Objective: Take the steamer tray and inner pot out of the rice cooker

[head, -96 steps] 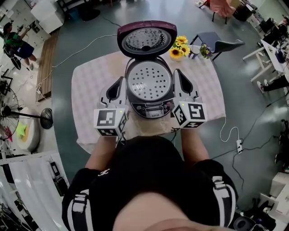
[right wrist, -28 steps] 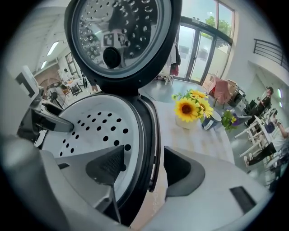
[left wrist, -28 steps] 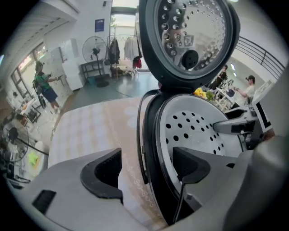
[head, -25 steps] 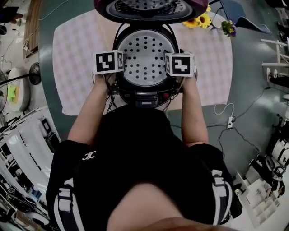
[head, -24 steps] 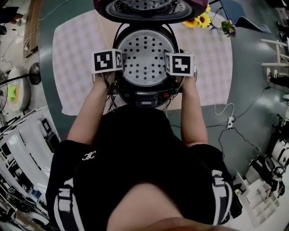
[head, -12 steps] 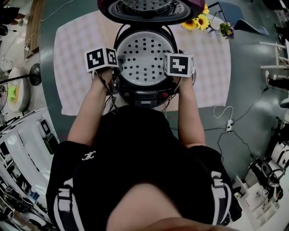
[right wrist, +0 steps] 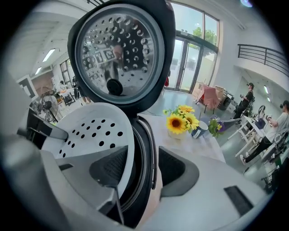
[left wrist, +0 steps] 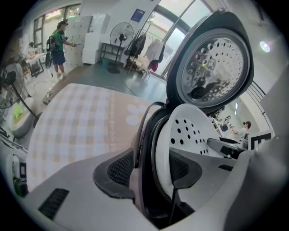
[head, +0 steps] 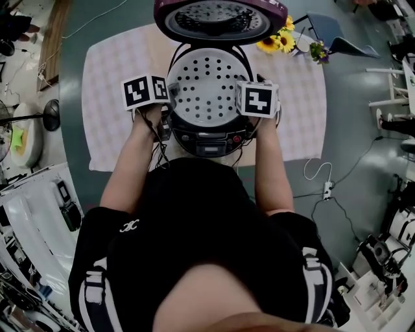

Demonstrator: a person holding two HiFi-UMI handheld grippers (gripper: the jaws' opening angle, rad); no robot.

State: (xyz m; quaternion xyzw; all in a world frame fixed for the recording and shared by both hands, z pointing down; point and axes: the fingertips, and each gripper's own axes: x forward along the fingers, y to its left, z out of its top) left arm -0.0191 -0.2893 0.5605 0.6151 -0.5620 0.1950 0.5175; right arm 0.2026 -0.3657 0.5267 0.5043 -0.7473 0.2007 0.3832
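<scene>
You hold two hand-held grippers, one at each side of a single rice cooker (head: 209, 137) that stands mid-bench. The left hand-held gripper (left wrist: 151, 168) has just been closing its jaws. They now stand about half open, clamped on the left edge of the white perforated steamer tray (head: 207, 81), with one pad inside the tray and one outside. The right hand-held gripper (right wrist: 142, 168) has also just been closing, and it grips the tray's right edge in the same way. The cooker's dark rim and its thin carrying handle (left wrist: 142, 126) also pass between each pair of jaws. The one tray sits at the mouth of the cooker. The inner pot cannot be made out beneath it.

The open lid (head: 217, 19) stands upright just behind the tray and leans over it. A bunch of sunflowers (right wrist: 180, 122), a cup (right wrist: 199, 129) and a small purple-flowered plant (head: 318, 50) stand at the far right corner of the bench (head: 110, 84), well clear of your arms.

A pale checked cloth covers the bench. Around it is a grey-green floor with one floor fan (head: 48, 111), one chair (head: 337, 40) and a white cable with a power strip (head: 326, 189). The room is a large hall with tall windows, and people stand in the distance.
</scene>
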